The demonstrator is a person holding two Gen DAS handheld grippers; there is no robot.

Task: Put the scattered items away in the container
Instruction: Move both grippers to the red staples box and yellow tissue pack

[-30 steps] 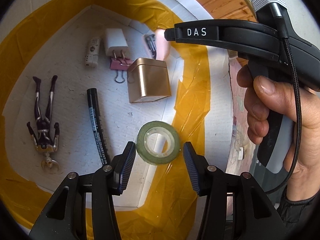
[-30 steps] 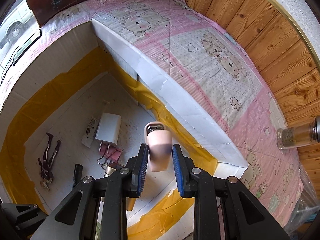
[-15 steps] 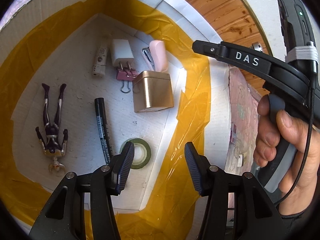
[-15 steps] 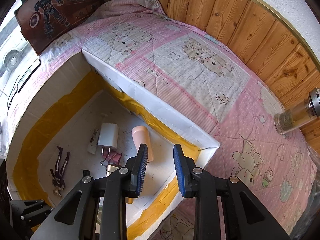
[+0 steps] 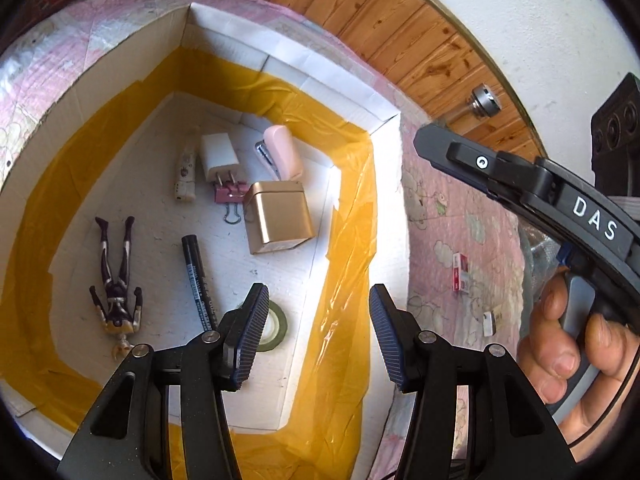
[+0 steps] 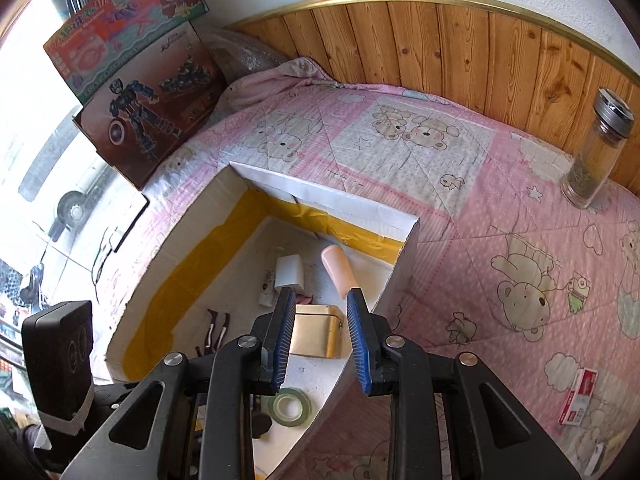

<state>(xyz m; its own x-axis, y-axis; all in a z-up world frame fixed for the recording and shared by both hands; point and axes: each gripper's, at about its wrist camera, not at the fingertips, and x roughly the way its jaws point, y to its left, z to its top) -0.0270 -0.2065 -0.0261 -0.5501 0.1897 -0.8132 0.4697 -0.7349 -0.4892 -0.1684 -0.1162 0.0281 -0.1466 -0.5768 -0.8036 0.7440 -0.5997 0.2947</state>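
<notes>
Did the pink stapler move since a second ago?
Yes. The pink stapler was held in the right gripper above the box; now it lies on the box floor beside the charger.

Bear-print quilt (image 6: 460, 184), glass jar (image 6: 596, 152), perhaps toy boxes (image 6: 148, 80)

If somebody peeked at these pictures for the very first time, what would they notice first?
Probably the big white box with bright yellow tape inside, sitting on a pink teddy-bear blanket. Next, the things lying in it: a shiny gold tin in the middle, a pink stapler behind it and a little toy figure on the left. Both black claws, left and right, hang open above the box.
</notes>
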